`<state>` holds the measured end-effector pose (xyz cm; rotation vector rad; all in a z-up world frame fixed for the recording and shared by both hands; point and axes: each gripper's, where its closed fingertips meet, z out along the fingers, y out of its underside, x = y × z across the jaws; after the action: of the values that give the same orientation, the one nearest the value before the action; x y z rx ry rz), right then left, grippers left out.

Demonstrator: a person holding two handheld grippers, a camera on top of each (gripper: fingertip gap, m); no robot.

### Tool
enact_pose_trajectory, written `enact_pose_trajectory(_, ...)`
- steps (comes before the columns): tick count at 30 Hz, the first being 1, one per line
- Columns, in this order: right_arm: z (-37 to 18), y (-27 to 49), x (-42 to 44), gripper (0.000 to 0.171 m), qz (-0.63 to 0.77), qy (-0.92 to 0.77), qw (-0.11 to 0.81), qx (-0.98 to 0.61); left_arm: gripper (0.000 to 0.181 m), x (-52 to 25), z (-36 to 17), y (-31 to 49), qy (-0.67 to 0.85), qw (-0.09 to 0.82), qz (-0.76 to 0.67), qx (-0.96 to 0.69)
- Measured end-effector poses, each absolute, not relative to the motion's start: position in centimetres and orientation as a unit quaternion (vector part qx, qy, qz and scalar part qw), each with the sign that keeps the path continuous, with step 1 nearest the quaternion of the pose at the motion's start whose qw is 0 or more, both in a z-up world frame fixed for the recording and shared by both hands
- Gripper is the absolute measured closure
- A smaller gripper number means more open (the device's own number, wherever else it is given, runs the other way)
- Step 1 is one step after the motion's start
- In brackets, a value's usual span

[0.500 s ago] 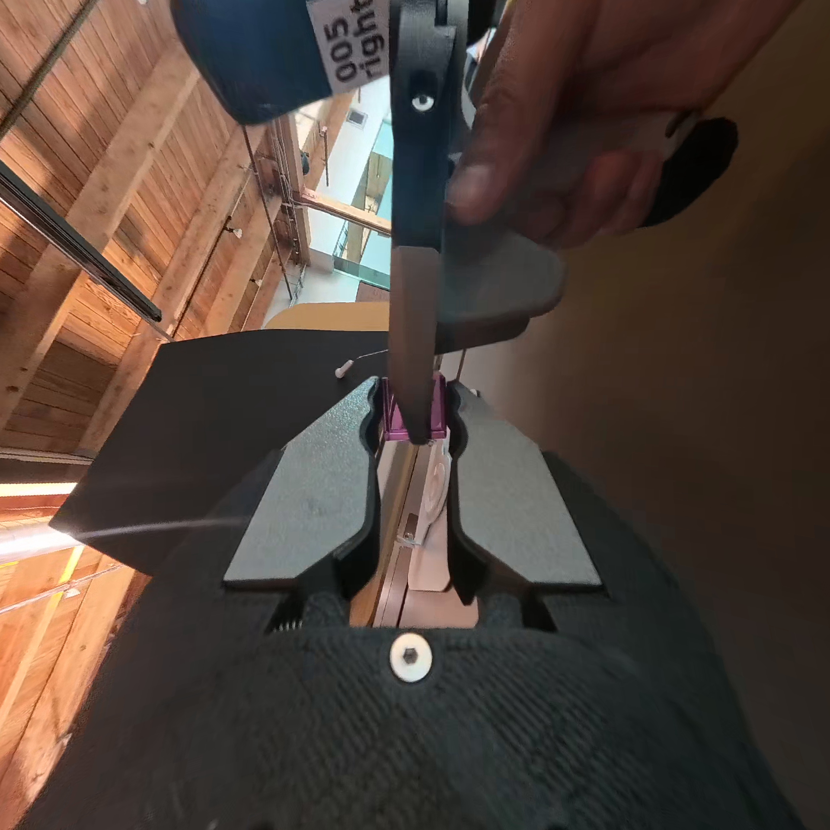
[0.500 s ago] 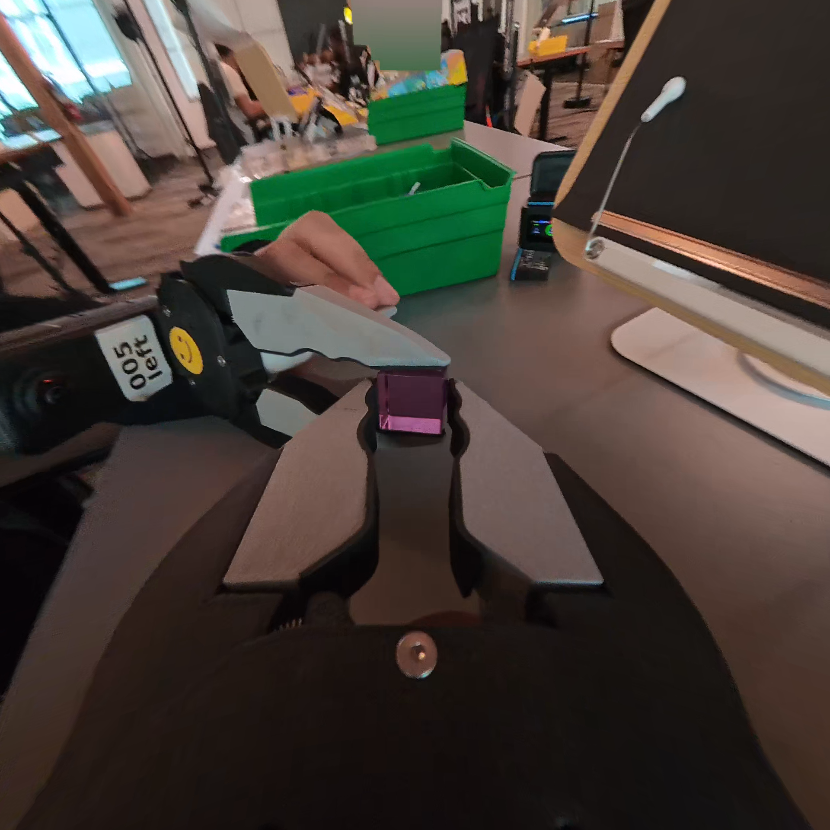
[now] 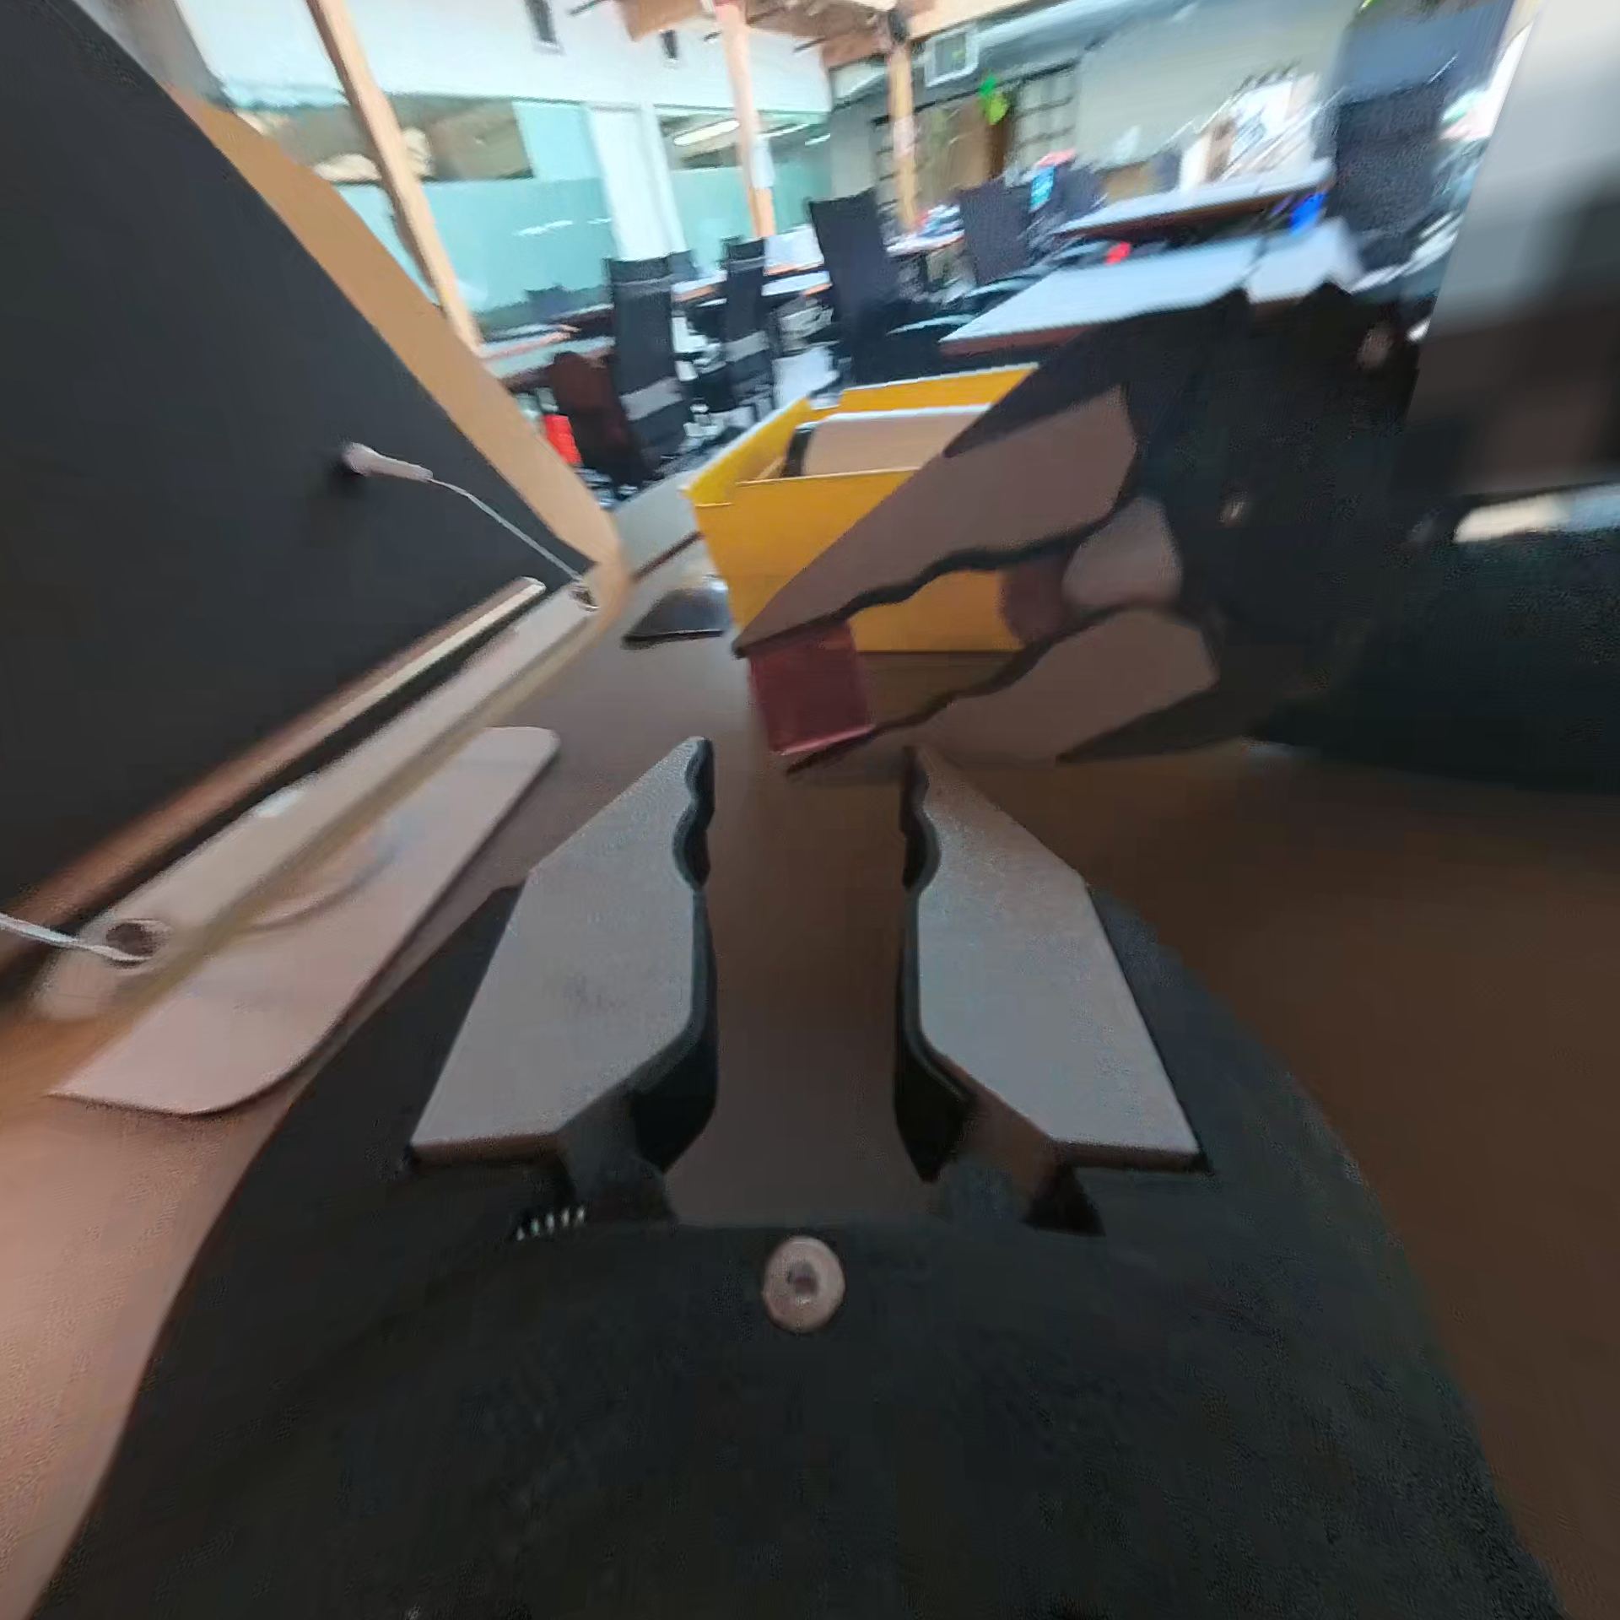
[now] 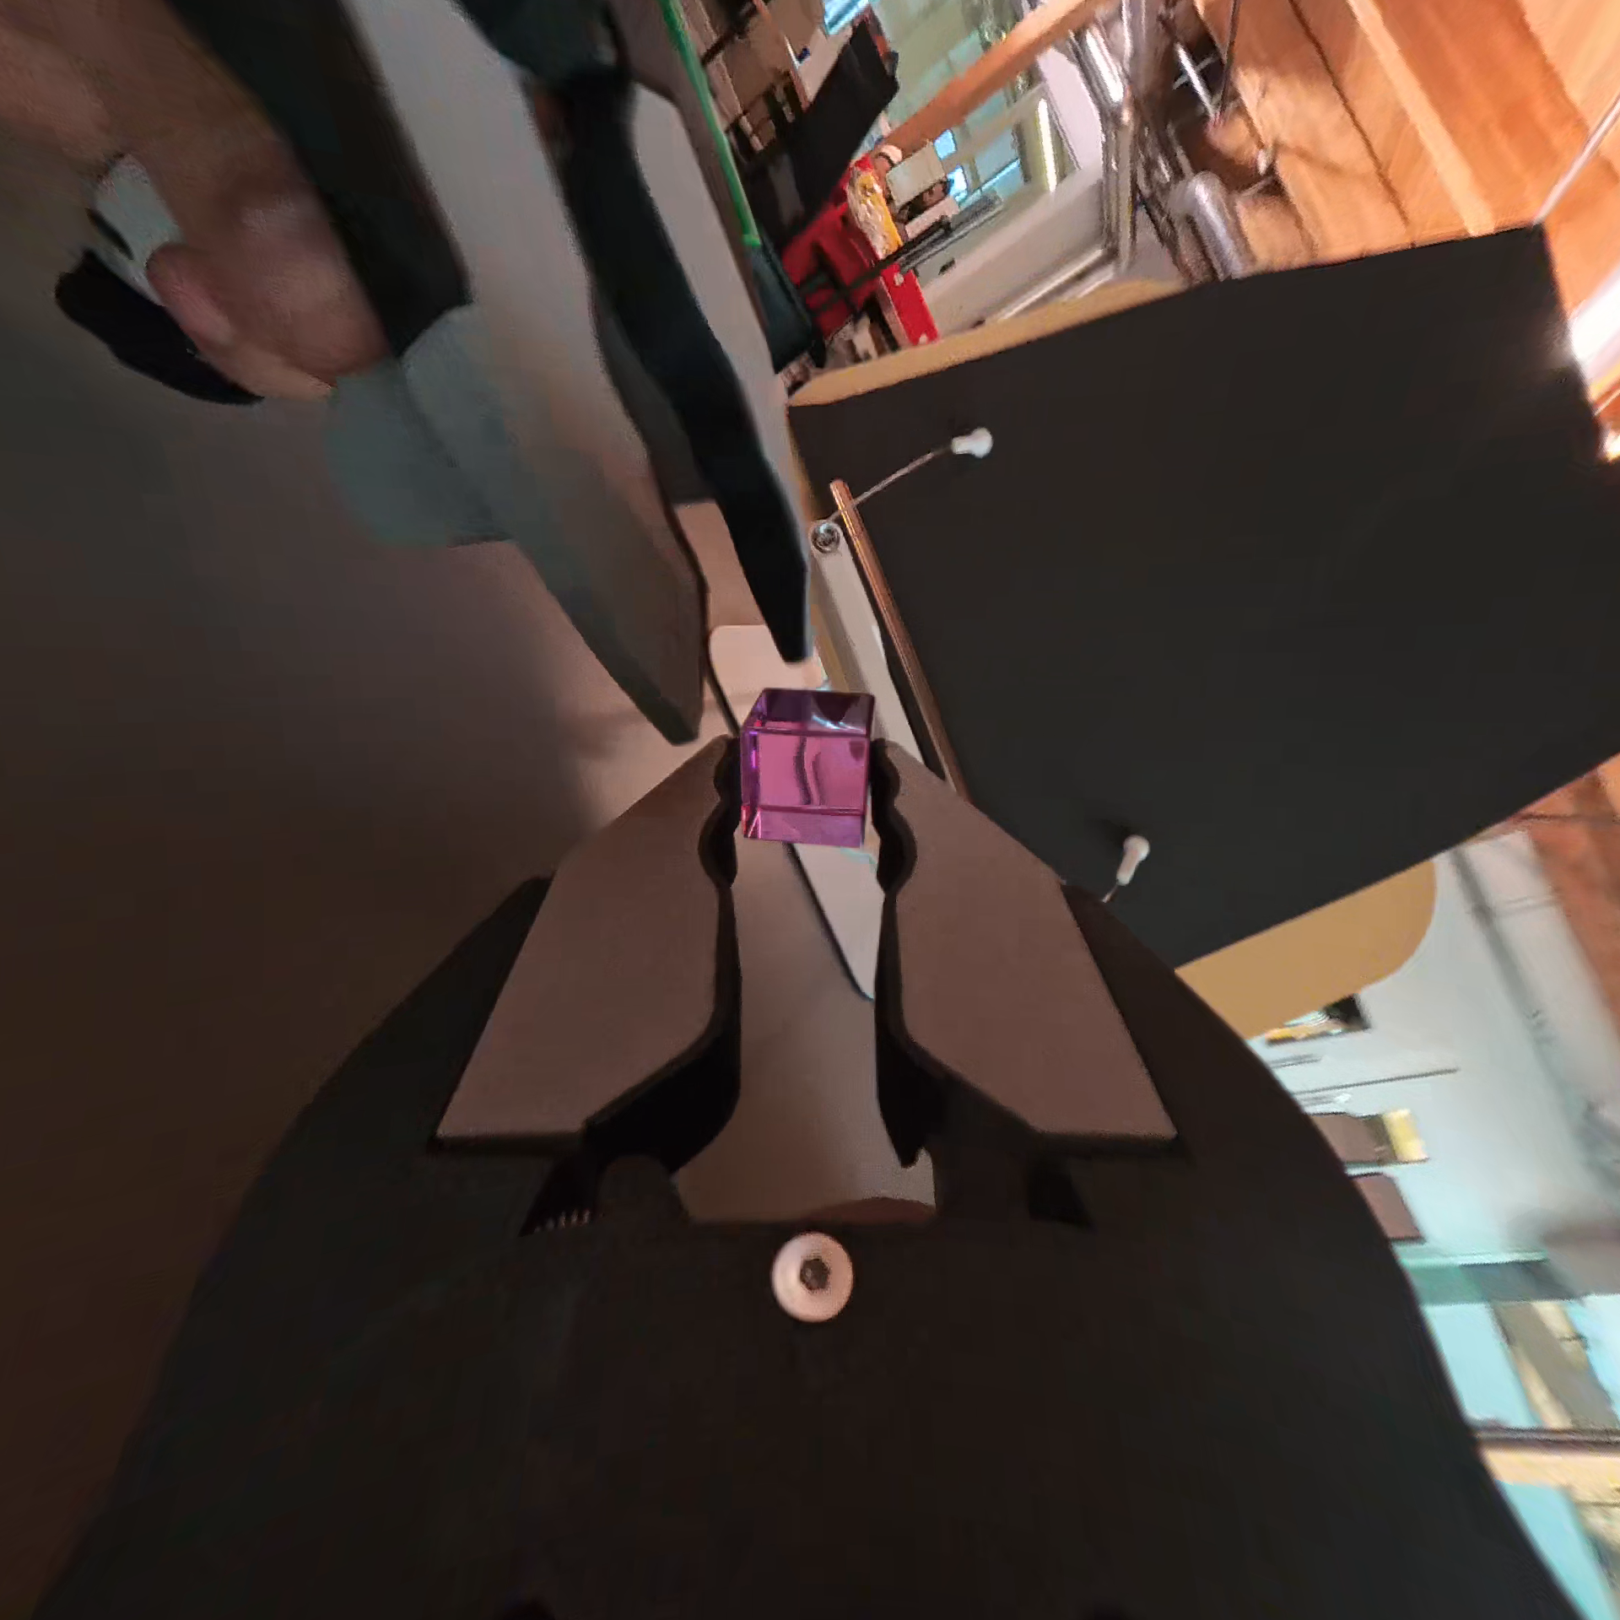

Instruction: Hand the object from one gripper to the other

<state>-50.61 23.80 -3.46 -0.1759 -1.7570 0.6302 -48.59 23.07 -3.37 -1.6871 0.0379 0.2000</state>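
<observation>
Brown desk [image 3: 1315,964] | left gripper [image 3: 805,789] fingers spread, empty | right gripper [image 4: 805,780] fingers pinch purple cube [image 4: 806,776]

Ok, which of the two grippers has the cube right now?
The right gripper: its fingers are clamped on the purple cube. The left gripper is open, nothing between its fingers.

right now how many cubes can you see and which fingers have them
1. A single purple cube sits clamped between the fingers of the right gripper, at their tips. The left gripper is open and holds nothing. No other cube shows in either view.
</observation>
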Motion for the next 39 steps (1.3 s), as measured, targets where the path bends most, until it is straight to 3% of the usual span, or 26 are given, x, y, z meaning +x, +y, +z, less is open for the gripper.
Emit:
enact_pose_trajectory(3, -3.8, 22.7, -50.3, 0.144, 0.256, -0.755, 0.602, -0.047, 0.14, -47.3, -3.2, 23.4, 0.014, 0.673, 0.018, -0.739)
enact_pose_trajectory(9, -4.2, 21.7, -49.6, 0.145, 0.252, -0.758, 0.601, -0.006, 0.156, -47.6, -3.5, 23.2, 0.016, 0.67, 0.018, -0.742)
enact_pose_trajectory(14, -4.4, 22.7, -50.0, 0.147, 0.311, -0.777, 0.54, -0.085, 0.157, -49.9, -3.5, 22.6, 0.041, 0.637, 0.162, -0.753)
enact_pose_trajectory(18, -4.1, 23.0, -49.9, 0.142, 0.443, -0.779, 0.399, -0.195, 0.157, -50.0, -2.0, 22.1, 0.103, 0.635, 0.285, -0.71)
enact_pose_trajectory(22, -2.5, 22.0, -48.3, 0.136, 0.606, -0.73, 0.181, -0.26, 0.157, -47.4, -0.1, 21.8, 0.195, 0.671, 0.339, -0.63)
enact_pose_trajectory(25, -0.3, 21.4, -45.6, 0.127, 0.698, -0.672, -0.017, -0.246, 0.157, -46.5, 0.4, 21.6, 0.215, 0.678, 0.332, -0.62)
enact_pose_trajectory(27, 0.6, 21.4, -44.7, 0.129, 0.724, -0.643, -0.083, -0.236, 0.156, -45.5, 0.8, 21.5, 0.231, 0.688, 0.316, -0.611)
enact_pose_trajectory(35, 0.2, 19.9, -43.8, 0.144, 0.721, -0.629, -0.164, -0.239, 0.157, -43.4, 1.0, 21.9, 0.255, 0.692, 0.314, -0.598)
enact_pose_trajectory(39, -1.2, 20.9, -46.0, 0.144, 0.696, -0.659, -0.063, -0.277, 0.154, -45.1, -0.5, 22.3, 0.203, 0.677, 0.283, -0.649)
